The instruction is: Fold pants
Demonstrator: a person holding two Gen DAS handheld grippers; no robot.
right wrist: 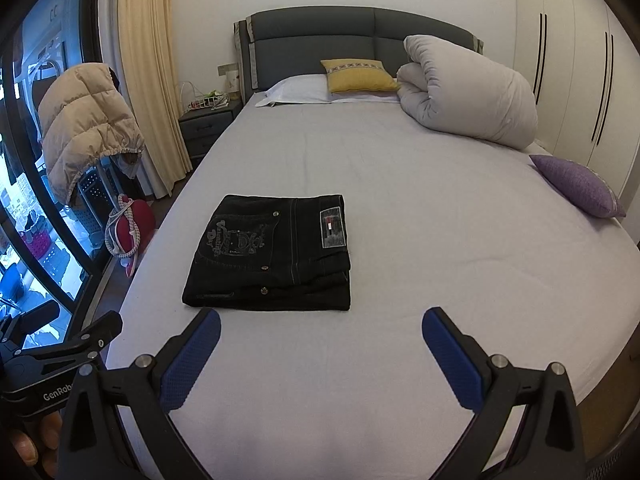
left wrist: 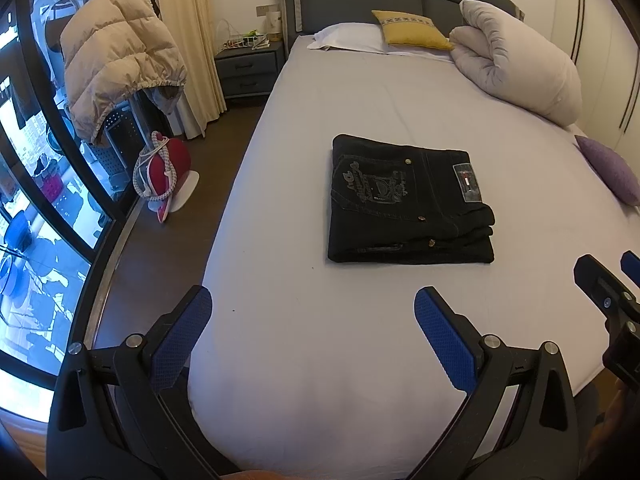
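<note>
folded jeans on the bed, both grippers released

nearest the lens in the left wrist view, the left gripper point(left wrist: 312, 312) stood spread wide over the near edge of the bed point(left wrist: 360, 380), its blue pads point(left wrist: 444, 344) holding nothing. the right gripper point(right wrist: 320, 332) was spread just as wide and equally empty in its own view.

the black jeans point(left wrist: 408, 208) lay in the middle of the frame as a compact folded stack on the lilac sheet, straight ahead of both grippers and apart from them. the stack's longer side ran across the frame, waistband patch toward the right. it sat a little right of centre for the left gripper and left of centre for the right one point(right wrist: 272, 252), so it lay between them; the right gripper looked nearer. by these views the folding seemed finished, or nearly so.

only the right wrist view showed the fingers of the person's left hand point(right wrist: 36, 440) on its handle at the lower left; only the left wrist view showed the right gripper's tip at the right edge.
</note>
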